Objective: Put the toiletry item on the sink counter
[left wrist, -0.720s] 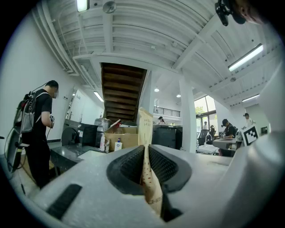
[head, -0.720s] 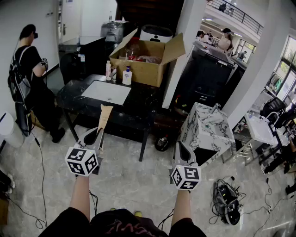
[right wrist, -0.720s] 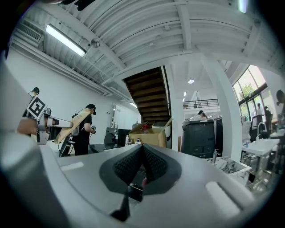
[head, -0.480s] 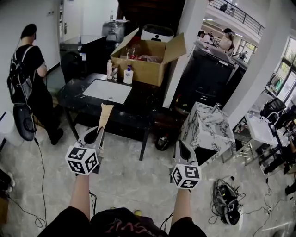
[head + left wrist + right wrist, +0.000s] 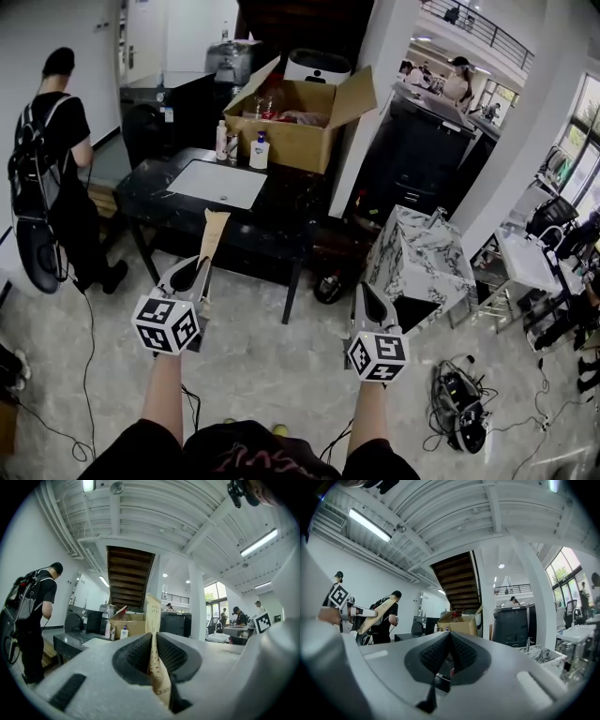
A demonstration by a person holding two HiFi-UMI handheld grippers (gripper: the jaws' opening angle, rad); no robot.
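The toiletry item is a flat tan tube (image 5: 212, 234) that sticks up and forward out of my left gripper (image 5: 192, 274), whose jaws are shut on its lower end. In the left gripper view the tube (image 5: 153, 625) stands pinched between the dark pads (image 5: 136, 656). My right gripper (image 5: 368, 302) hovers over the floor, shut and empty; its pads (image 5: 436, 654) meet with nothing between them. Ahead stands the dark sink counter (image 5: 286, 202) with a white basin (image 5: 216, 186). Both grippers are well short of it.
An open cardboard box (image 5: 298, 131) and two bottles (image 5: 258, 152) stand at the counter's back edge. A person with a backpack (image 5: 52, 159) stands left of the counter. A marble-patterned block (image 5: 417, 262) sits at the right. Cables (image 5: 459, 412) lie on the floor.
The person at the left has shifted and turned a little. Both grippers and the tube stay almost where they were.
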